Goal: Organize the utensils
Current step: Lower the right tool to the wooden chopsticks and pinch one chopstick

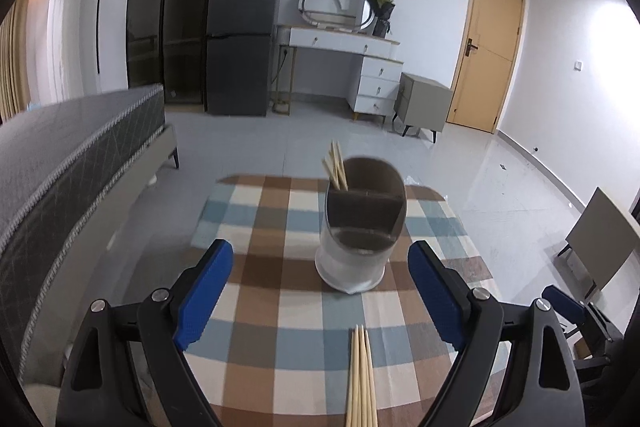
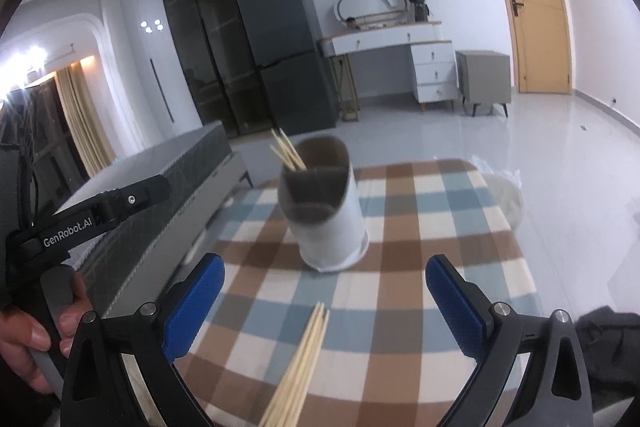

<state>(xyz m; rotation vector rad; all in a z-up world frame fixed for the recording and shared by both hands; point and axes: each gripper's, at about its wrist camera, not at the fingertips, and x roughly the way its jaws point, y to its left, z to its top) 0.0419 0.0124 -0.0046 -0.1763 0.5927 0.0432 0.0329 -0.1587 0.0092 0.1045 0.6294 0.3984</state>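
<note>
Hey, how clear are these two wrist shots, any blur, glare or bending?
Left wrist view: utensil holder slightly soft, loose chopsticks fairly crisp, fisheye bends the door and walls. Right wrist view: loose chopsticks smear toward the bottom edge, holder blurred, floor glare at right.

**Stuff that's getting cut off or going fuzzy here**

The loose chopsticks (image 1: pixel 361 379) are running off the bottom edge in both views, so their near ends aren't showing. The utensil holder (image 2: pixel 326 203) is blurring in the right wrist view. The chopsticks standing in it (image 1: pixel 335 165) are hiding their lower halves behind its rim.
</note>
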